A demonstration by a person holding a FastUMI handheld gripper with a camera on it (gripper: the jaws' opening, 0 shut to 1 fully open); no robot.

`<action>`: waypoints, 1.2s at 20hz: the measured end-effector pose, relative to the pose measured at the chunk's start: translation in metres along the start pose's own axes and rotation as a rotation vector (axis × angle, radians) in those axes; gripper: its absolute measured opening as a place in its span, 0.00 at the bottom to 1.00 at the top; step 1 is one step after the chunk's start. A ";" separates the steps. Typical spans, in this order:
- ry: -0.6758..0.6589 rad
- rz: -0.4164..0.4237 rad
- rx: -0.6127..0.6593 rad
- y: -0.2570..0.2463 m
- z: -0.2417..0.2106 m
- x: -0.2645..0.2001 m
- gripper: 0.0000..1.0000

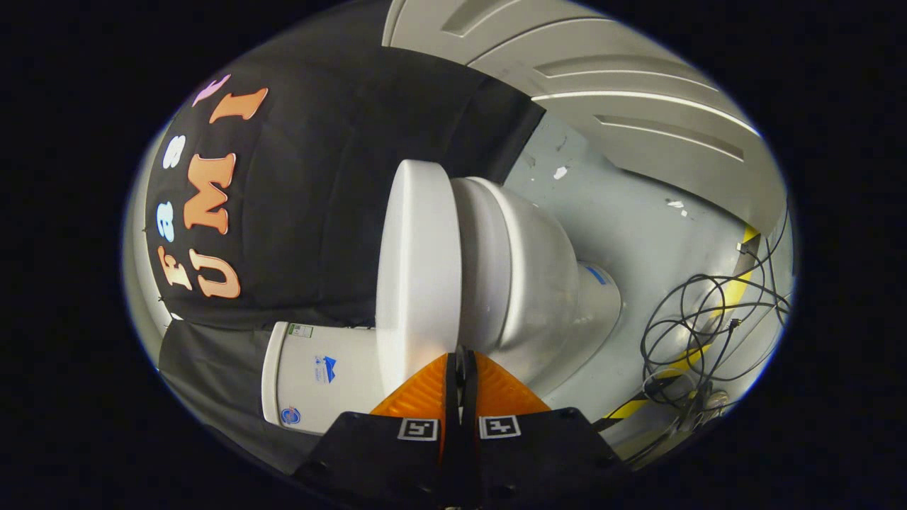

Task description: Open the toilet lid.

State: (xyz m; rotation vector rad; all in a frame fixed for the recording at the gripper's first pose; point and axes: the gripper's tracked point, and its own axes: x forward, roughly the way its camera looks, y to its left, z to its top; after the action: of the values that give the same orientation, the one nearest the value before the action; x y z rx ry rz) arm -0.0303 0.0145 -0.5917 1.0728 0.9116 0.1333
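Two orange fingers [425, 393] of the gripper [460, 352] sit pressed together, jaws narrow with barely a slit between them and nothing held. Their tips are right up at the toilet lid [418, 262], which lies down on the bowl [531, 276]. Beside the fingers stands the white tank [319, 375]. Beyond the bowl, black cables [708, 326] tangle on the grey floor [623, 227].

Tangle of black cables [708, 319] on grey floor [623, 219] — yellow-black floor tape [737, 283], white panelled door [638, 92] beyond
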 end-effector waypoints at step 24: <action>-0.162 -0.022 -0.486 0.214 -0.041 -0.034 0.08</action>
State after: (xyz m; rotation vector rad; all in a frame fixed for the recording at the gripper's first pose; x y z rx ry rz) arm -0.0125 0.1343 -0.4076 0.6115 0.6955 0.2328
